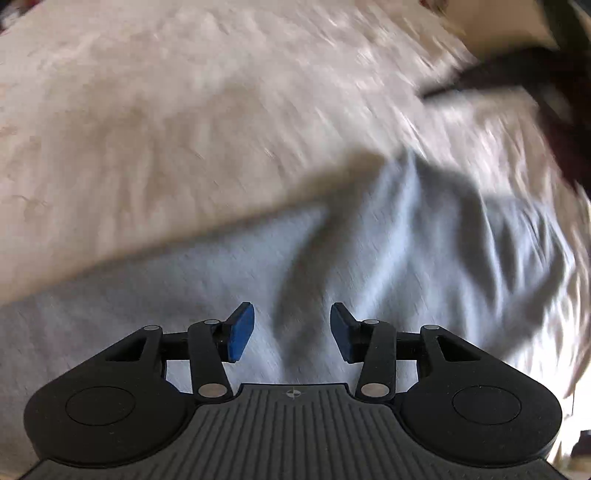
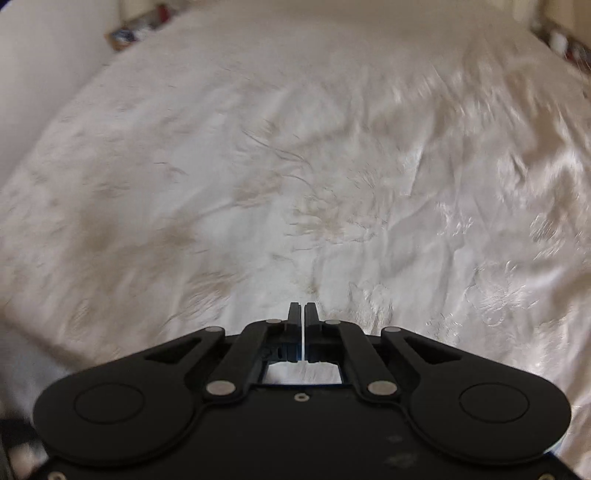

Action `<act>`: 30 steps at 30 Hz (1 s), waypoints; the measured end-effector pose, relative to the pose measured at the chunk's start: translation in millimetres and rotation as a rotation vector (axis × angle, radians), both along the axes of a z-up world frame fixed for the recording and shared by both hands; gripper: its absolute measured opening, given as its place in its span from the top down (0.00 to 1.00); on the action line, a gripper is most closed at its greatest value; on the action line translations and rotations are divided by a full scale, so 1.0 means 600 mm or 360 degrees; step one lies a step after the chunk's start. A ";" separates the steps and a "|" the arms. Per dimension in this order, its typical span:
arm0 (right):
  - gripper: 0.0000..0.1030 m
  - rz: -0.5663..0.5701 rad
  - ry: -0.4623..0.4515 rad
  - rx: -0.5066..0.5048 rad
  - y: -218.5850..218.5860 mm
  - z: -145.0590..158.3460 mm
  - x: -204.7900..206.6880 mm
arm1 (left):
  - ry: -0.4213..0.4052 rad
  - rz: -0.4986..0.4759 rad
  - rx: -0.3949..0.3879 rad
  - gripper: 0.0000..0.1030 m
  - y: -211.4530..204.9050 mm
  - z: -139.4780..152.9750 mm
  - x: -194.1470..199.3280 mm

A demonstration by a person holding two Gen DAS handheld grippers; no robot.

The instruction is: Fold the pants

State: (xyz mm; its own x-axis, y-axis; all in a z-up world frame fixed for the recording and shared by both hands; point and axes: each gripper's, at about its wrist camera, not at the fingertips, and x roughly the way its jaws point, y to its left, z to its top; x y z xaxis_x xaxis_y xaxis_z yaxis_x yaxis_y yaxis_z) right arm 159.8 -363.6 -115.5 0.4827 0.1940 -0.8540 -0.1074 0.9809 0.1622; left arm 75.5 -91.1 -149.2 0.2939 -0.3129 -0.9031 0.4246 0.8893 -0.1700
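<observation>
Light grey pants [image 1: 388, 251] lie rumpled on a cream satin bedspread [image 1: 166, 122], filling the lower and right part of the left wrist view. My left gripper [image 1: 291, 330] hovers just above the pants with its blue pads [image 1: 240, 332] wide apart and nothing between them. My right gripper [image 2: 303, 314] is shut, its jaws nearly touching, over the bare bedspread [image 2: 295, 166]. No pants show in the right wrist view. Both views are motion-blurred.
A dark blurred shape [image 1: 535, 85], maybe an arm or the other tool, crosses the upper right of the left wrist view. Clutter [image 2: 136, 26] sits past the bed's far left corner, more [image 2: 565, 44] at the far right. A wall [image 2: 44, 55] runs left.
</observation>
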 end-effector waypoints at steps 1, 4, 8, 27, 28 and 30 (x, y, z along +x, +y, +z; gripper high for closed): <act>0.97 0.0057 -0.0005 0.0004 0.009 0.006 -0.021 | -0.0011 0.0036 0.0010 0.57 0.005 -0.004 0.013; 0.95 0.0175 0.0031 0.0016 0.043 0.001 -0.065 | 0.0022 0.0121 0.0104 0.57 0.015 -0.035 0.050; 0.95 0.0268 0.0140 0.0081 0.091 -0.044 -0.091 | 0.0083 0.0305 0.0097 0.58 0.054 -0.056 0.083; 0.90 0.0362 0.0135 -0.0057 0.176 -0.102 -0.080 | 0.0089 0.0619 0.0102 0.58 0.129 -0.038 0.053; 0.90 0.0321 0.0169 -0.0085 0.179 -0.121 -0.076 | 0.0087 0.0629 0.0095 0.58 0.133 -0.033 0.051; 0.90 0.0231 0.0133 -0.0051 0.180 -0.129 -0.072 | 0.0076 0.0618 0.0101 0.58 0.136 -0.023 0.042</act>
State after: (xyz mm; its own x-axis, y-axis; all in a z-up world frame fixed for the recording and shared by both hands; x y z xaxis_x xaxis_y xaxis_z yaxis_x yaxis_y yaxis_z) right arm 116.3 -255.5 -192.6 0.3786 0.2288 -0.8969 -0.2356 0.9609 0.1456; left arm 100.5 -9.4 -163.2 0.3364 -0.1300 -0.9327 0.0477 0.9915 -0.1210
